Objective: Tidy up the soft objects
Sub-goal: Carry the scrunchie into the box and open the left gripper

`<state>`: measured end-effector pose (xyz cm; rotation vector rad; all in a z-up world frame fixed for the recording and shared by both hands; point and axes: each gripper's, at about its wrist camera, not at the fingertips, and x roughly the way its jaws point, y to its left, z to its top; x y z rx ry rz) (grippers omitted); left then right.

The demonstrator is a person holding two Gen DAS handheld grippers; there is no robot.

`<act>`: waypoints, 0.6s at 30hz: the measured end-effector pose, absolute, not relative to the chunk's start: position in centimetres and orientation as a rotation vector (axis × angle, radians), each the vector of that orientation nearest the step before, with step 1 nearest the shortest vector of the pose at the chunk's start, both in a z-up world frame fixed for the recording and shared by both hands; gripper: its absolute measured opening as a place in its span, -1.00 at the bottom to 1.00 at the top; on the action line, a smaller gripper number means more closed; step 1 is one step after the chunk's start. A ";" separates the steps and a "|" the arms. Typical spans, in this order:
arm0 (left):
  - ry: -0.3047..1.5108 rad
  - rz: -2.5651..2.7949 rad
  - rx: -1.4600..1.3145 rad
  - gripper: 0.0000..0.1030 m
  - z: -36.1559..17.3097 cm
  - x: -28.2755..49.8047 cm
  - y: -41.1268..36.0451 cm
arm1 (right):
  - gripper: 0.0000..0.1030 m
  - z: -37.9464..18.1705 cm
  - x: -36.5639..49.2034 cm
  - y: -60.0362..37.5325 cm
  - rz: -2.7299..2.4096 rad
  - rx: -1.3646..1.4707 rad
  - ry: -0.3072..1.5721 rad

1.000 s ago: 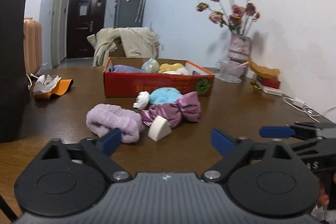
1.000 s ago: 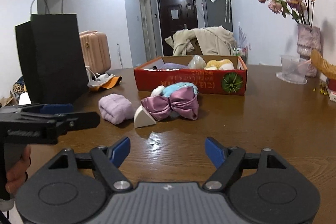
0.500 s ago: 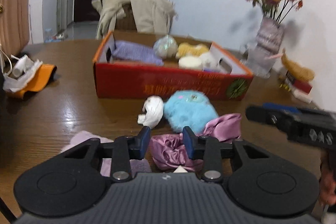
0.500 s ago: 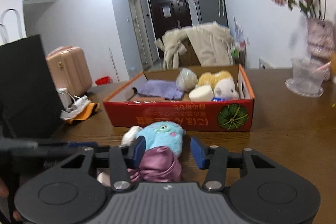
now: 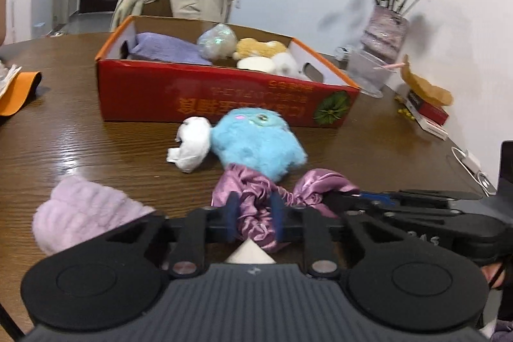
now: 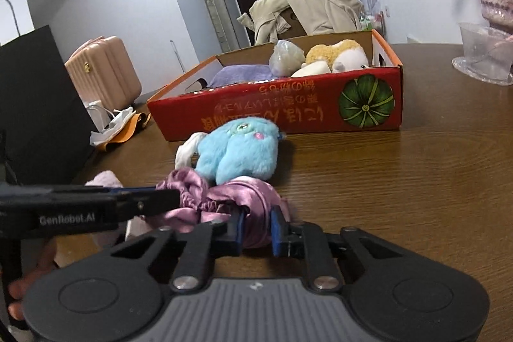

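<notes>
Now you are gripping the purple satin scrunchie [image 5: 256,201] with both tools, left tool [image 5: 255,218] and right tool [image 6: 255,229], jaws just closing on it, mid-desk [image 6: 400,181].

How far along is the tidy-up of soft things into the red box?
Partly done: the red box already holds a purple cloth and plush toys. In hand: left gripper and right gripper have just closed on the purple satin bow. Left: blue plush, white cloth, lilac headband.

One box [image 5: 205,92], four soft things inside, five outside.
</notes>
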<state>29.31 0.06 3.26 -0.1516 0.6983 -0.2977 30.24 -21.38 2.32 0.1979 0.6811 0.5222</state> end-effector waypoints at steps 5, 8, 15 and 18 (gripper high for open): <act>0.676 -0.300 -0.133 -0.86 4.2 28.7 -0.4 | -0.84 3.2 29.6 -21.5 0.528 0.198 0.649; 0.599 -0.318 -0.134 -0.86 6.8 27.8 0.0 | -0.85 6.0 28.5 -22.2 0.556 0.204 0.568; 0.436 -0.340 -0.127 -0.85 14.6 32.7 2.7 | -0.85 13.3 33.0 -21.2 0.610 0.167 0.399; 0.465 -0.307 -0.133 -0.85 15.4 38.9 4.3 | -0.84 14.2 39.1 -19.4 0.621 0.179 0.426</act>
